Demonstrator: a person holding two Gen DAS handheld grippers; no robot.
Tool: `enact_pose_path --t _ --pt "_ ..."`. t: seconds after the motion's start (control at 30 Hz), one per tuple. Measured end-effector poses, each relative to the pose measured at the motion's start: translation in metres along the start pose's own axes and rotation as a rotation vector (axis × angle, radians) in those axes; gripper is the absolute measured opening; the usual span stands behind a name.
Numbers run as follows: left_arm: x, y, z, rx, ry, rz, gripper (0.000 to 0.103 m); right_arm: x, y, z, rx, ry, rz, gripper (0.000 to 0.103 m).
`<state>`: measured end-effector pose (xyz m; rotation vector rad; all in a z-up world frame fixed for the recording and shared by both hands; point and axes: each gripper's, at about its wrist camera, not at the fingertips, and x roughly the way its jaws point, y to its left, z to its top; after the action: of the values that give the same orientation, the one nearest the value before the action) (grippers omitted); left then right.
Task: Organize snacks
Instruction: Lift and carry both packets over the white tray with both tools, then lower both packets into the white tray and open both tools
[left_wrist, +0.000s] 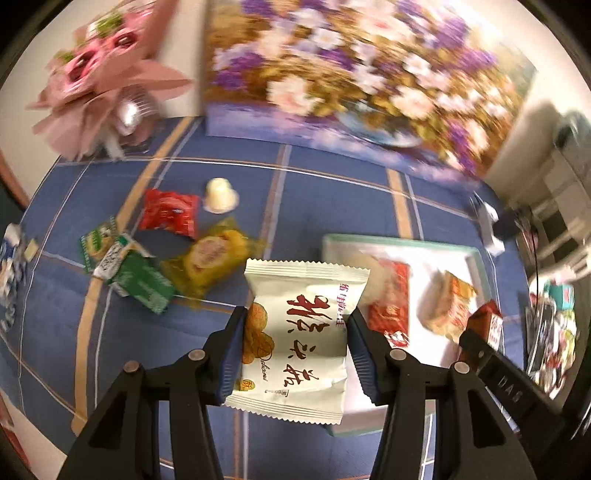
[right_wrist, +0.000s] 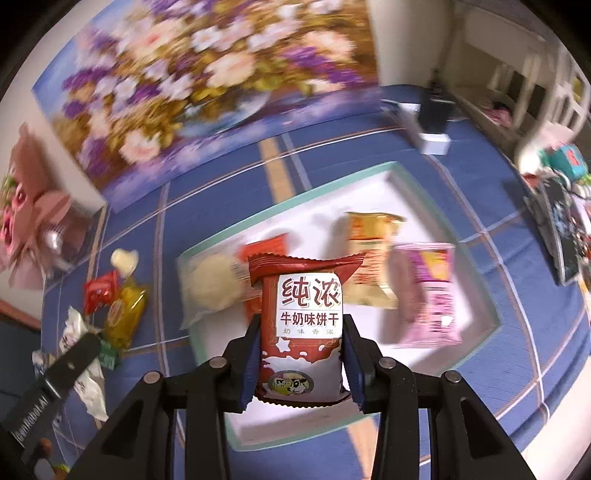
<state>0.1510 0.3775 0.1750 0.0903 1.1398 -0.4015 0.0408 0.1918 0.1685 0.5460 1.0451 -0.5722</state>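
Note:
My left gripper (left_wrist: 297, 332) is shut on a white snack packet with red characters (left_wrist: 299, 332), held above the blue cloth beside the white tray (left_wrist: 436, 251). My right gripper (right_wrist: 301, 343) is shut on a red and white milk biscuit packet (right_wrist: 303, 325), held over the tray (right_wrist: 406, 184). The tray holds a red packet (left_wrist: 391, 306), an orange packet (right_wrist: 369, 254), a pink packet (right_wrist: 428, 295) and a pale round snack (right_wrist: 210, 288). The right gripper with its red packet also shows in the left wrist view (left_wrist: 487, 325).
Loose snacks lie on the cloth left of the tray: a red packet (left_wrist: 170, 212), a yellow packet (left_wrist: 210, 258), green packets (left_wrist: 125, 269) and a white jelly cup (left_wrist: 219, 195). A flower painting (left_wrist: 351, 74) and a pink bouquet (left_wrist: 99, 74) stand at the back. Clutter lies at the right edge (right_wrist: 561, 206).

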Motion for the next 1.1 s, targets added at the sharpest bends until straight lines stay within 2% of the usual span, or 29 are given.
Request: enact_pose_path --t 0.17,0.37,0.57,0.9,1.1 --pt "0.010 -0.038 -0.012 0.100 0.026 -0.007 0.055 -0.003 -0.026 0.002 0.051 -0.001 -0.004 0.042" --pt "0.057 -0.072 -0.033 0.185 0.165 -0.028 0.055 0.014 -0.043 -0.001 0.072 0.057 0.006 0.042" --pt "0.096 -0.074 -0.046 0.188 0.263 -0.021 0.055 0.038 -0.049 -0.007 0.087 0.133 0.003 0.042" --pt "0.118 -0.068 -0.052 0.182 0.296 -0.024 0.054 0.059 -0.048 -0.011 0.079 0.197 0.001 0.042" --pt "0.117 -0.051 -0.050 0.158 0.277 0.003 0.054 0.063 -0.046 -0.011 0.063 0.211 -0.004 0.042"
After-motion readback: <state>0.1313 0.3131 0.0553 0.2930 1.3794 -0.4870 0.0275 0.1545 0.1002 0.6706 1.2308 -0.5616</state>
